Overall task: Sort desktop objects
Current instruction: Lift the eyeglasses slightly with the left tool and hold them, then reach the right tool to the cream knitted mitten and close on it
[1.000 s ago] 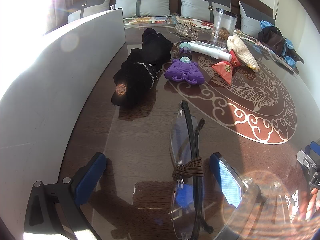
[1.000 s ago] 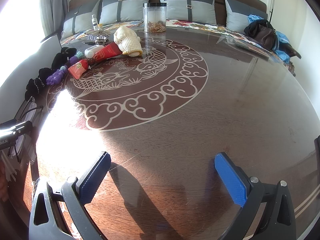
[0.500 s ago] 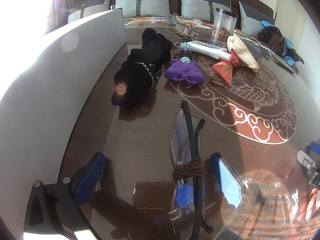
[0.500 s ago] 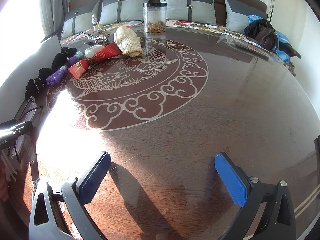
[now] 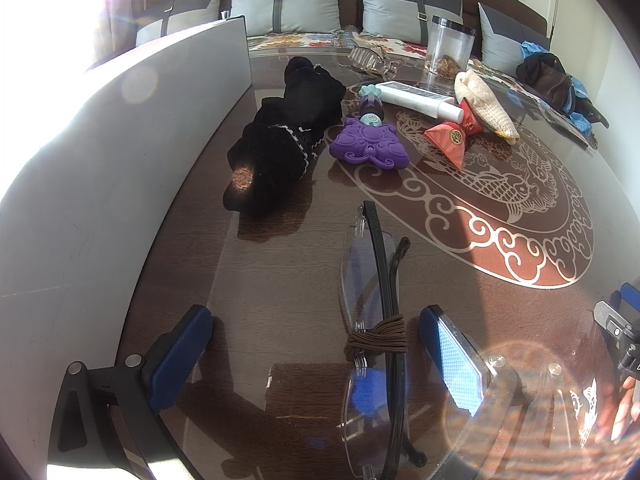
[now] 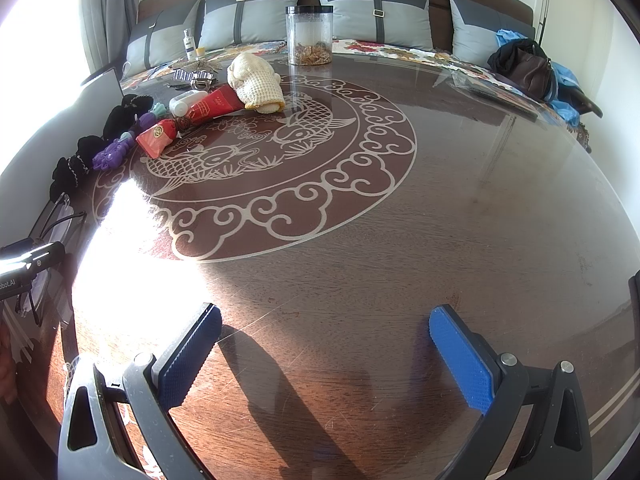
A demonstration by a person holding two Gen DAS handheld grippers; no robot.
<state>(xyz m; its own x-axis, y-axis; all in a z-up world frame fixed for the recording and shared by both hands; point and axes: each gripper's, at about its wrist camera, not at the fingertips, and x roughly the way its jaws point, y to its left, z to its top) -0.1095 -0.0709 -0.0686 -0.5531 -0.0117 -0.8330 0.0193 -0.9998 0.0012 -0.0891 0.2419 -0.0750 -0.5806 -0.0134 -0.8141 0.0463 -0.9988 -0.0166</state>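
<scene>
Nothing has moved since earlier. Folded glasses (image 5: 380, 320) lie between my left tool's (image 5: 316, 340) open pads, long axis running near-to-far; right tool (image 6: 324, 352) open, well apart.

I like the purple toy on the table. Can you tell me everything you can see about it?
The purple toy looks like moulded plastic or rubber, shaped like a butterfly with bumpy, scalloped edges and swirly raised patterns. A round teal piece sits at its far end, joined to a darker purple handle-like part. It lies flat on the glossy brown table, at the edge of the pale cloud pattern. The black cloth lies right beside it, and a red packet lies on its other side. No tool touches it.
</scene>
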